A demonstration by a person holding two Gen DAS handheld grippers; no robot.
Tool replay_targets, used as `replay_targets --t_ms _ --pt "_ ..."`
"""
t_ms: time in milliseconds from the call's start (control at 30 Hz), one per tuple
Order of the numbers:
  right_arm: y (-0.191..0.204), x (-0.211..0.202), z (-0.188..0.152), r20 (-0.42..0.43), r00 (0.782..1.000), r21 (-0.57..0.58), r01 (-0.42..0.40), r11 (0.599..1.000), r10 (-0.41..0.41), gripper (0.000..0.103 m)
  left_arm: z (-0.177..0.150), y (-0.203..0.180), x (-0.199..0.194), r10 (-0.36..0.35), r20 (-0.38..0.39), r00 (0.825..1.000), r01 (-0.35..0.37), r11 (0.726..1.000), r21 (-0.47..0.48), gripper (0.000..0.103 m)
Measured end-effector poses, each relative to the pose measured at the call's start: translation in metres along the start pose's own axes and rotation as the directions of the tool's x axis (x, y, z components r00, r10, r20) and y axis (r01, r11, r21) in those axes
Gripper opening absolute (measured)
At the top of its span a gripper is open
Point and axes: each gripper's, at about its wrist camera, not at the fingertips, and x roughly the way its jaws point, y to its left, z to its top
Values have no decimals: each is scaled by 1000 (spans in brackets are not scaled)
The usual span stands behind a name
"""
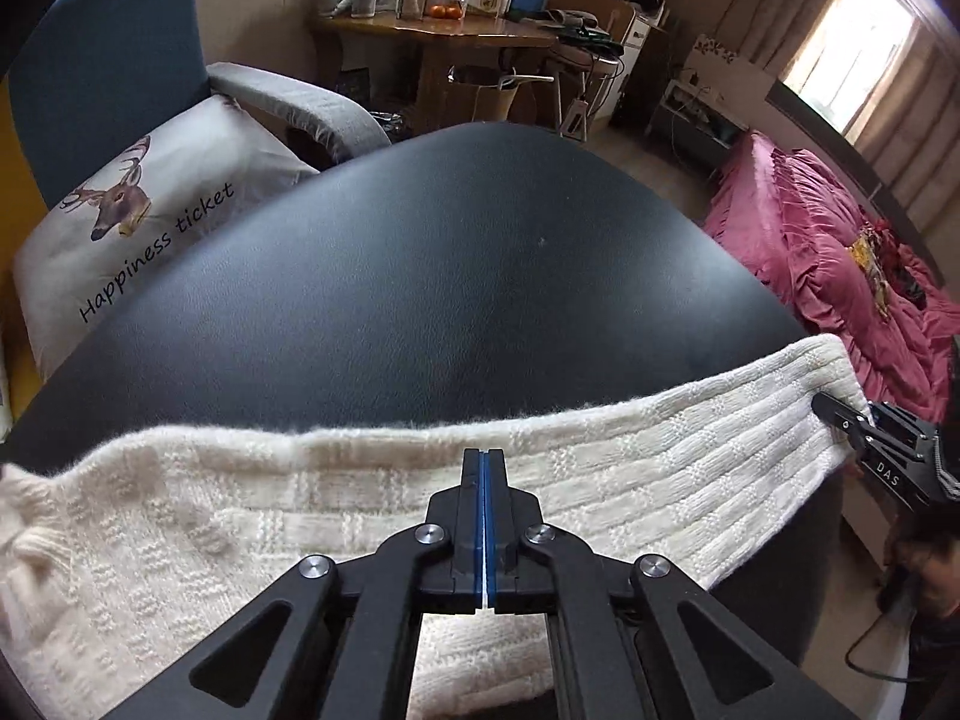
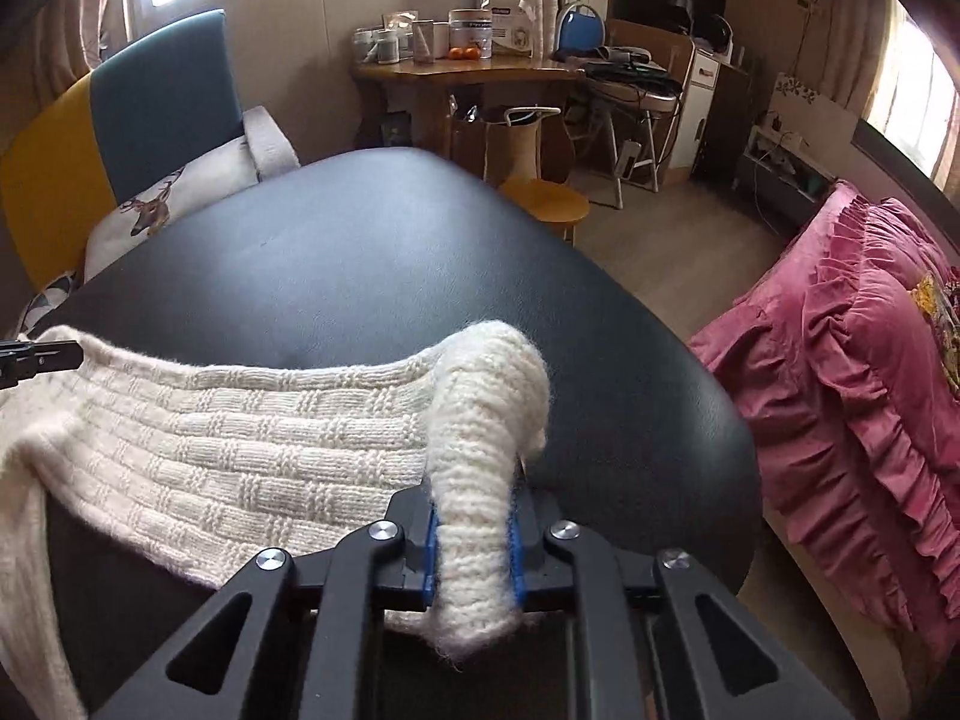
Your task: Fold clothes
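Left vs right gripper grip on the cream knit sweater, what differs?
Left gripper has its blue pads pressed together, only a thin white sliver between; right gripper stands wider, clamped on a thick rolled bunch of the cream knit sweater. Both are black and sit over the black padded table.

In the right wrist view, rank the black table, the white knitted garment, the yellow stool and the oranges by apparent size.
1. black table
2. white knitted garment, though nearness to the camera inflates it
3. yellow stool
4. oranges

Left tongs closed; right tongs clamped.
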Motion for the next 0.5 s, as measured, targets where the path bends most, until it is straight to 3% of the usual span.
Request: replay_targets --t_ms 67,167,200,300,367,500 --pt "0 16 4 -36 999 -4 38 999 -38 16 6 -2 12 30 -26 999 -30 999 19 0" --pt "-2 27 4 -20 995 -14 102 995 -103 18 4 -9 36 83 -87 993 -79 996 48 0" --pt "-4 28 5 -17 994 1 110 994 -110 21 4 -7 35 70 -87 994 -67 997 35 0" --pt "-13 28 9 -16 997 56 78 995 -77 29 10 9 11 23 -61 998 -26 999 -43 0" --pt "-21 24 13 -19 999 86 41 995 -40 29 4 27 -18 -16 -18 1000 14 994 -107 0" --pt "-19 -22 12 136 983 85 114 990 -125 32 -23 55 -67 -12 41 999 18 988 -150 0"
